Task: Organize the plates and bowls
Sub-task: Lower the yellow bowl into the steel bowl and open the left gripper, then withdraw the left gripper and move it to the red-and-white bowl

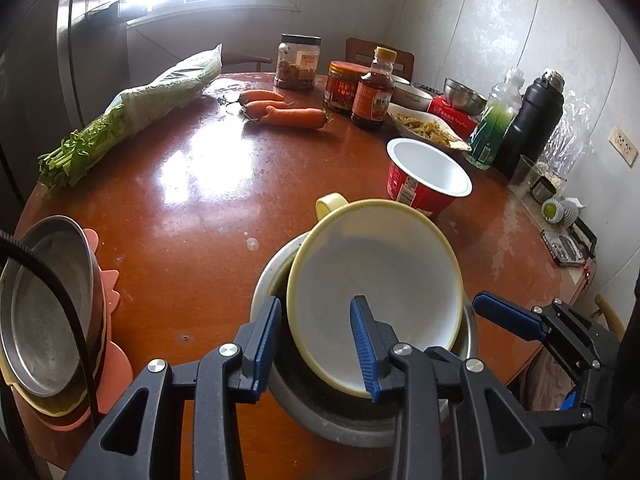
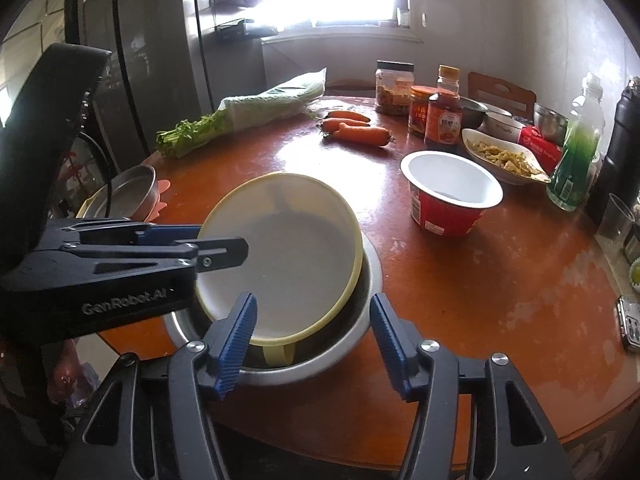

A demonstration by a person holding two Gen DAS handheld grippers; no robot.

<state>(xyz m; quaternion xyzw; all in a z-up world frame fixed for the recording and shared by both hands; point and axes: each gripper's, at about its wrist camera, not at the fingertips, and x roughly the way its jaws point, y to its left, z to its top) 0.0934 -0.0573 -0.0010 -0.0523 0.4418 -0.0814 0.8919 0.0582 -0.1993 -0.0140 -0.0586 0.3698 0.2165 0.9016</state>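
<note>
Tilting inside a steel bowl (image 1: 320, 412) near the counter (image 1: 180, 208) edge, a yellow-rimmed bowl (image 1: 376, 280) is pinched at its rim by the left gripper (image 1: 320, 344), jaws clenched with one inside and one outside the wall. The right gripper (image 2: 312, 348) hovers with jaws released, straddling the bowl's handle (image 2: 278, 354). Only the left wrist view plainly shows the stacked steel plate (image 1: 44, 320) on pink and yellow dishes; the right wrist view shows the left gripper side-on.

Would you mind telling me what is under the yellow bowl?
A metal basin sits under the tilted yellow bowl, which the left tool straddles. The basin's bottom is covered.
</note>
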